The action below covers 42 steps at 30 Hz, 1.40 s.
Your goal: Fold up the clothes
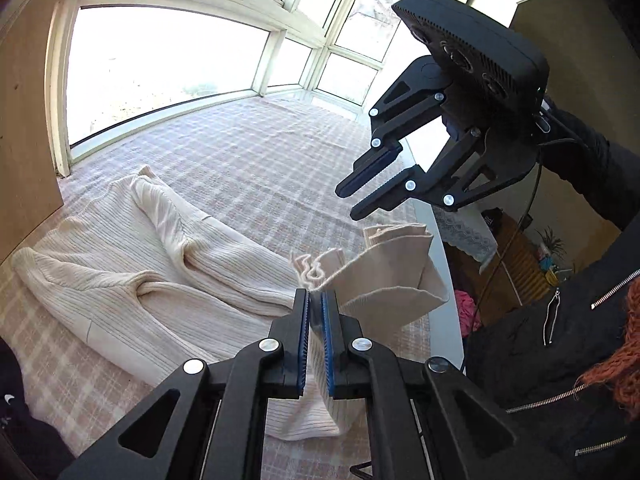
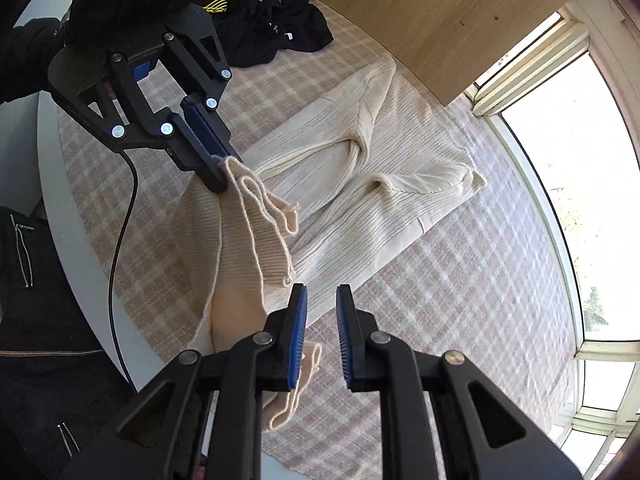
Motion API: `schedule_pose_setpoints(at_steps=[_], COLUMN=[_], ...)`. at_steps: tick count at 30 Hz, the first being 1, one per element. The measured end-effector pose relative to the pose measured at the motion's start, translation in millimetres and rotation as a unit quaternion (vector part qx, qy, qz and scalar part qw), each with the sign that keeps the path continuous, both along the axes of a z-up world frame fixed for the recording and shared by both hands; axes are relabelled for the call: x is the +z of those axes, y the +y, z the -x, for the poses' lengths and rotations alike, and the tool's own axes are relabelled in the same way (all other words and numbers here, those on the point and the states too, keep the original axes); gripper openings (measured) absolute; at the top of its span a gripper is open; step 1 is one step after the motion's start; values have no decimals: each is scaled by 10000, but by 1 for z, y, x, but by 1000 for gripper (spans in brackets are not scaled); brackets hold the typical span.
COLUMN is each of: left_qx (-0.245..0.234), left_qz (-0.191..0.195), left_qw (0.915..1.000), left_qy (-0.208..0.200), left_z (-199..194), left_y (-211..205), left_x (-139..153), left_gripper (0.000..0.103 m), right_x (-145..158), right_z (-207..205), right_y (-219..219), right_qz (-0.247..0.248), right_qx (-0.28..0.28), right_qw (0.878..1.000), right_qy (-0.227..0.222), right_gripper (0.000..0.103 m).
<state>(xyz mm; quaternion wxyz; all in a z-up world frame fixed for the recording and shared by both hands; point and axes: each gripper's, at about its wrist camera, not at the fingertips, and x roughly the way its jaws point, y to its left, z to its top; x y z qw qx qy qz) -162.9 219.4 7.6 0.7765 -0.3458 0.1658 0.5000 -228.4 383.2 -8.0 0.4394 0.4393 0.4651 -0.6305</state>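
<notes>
A cream ribbed sweater lies spread on the checked cloth, sleeves crossed over its body. My left gripper is shut on the sweater's hem and lifts that edge off the surface, so the fabric hangs in folds to its right. In the right wrist view the same left gripper pinches the raised hem of the sweater at upper left. My right gripper stands a little open with nothing between its blue pads; fabric hangs just beside its left finger. From the left wrist view the right gripper hovers above the lifted hem.
A pink and white checked cloth covers the surface. A pile of dark clothes lies at one end by a wooden panel. Large windows line the far side. A person in a black zipped jacket stands at the white edge.
</notes>
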Motion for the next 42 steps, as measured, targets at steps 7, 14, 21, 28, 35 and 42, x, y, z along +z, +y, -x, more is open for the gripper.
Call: schedule_pose_setpoints(at_steps=[7, 14, 21, 28, 35, 42], left_qx=[472, -8, -225, -333, -311, -663], left_qz=[549, 1623, 2388, 2662, 2759, 2783], left_qw=[9946, 9825, 9704, 9630, 9605, 9578], left_qy=[-742, -918, -285, 267, -162, 283], left_z=[47, -15, -48, -63, -58, -78], left_y=[3, 0, 17, 19, 27, 40], left_x=[-39, -65, -82, -79, -82, -87], left_gripper=[0, 17, 37, 49, 52, 39], right_x=[-39, -86, -120, -134, -137, -130], right_z=[50, 25, -14, -32, -41, -39], right_y=[25, 131, 203, 192, 166, 166], right_qz=[59, 887, 1068, 1461, 1785, 1792], right_qx=[-260, -1203, -1859, -1427, -960, -931], right_qw=[9951, 9708, 9559, 9562, 9555, 9584], right_qy=[-952, -1875, -2006, -2098, -2145, -2020], right_gripper=[16, 42, 42, 42, 42, 43])
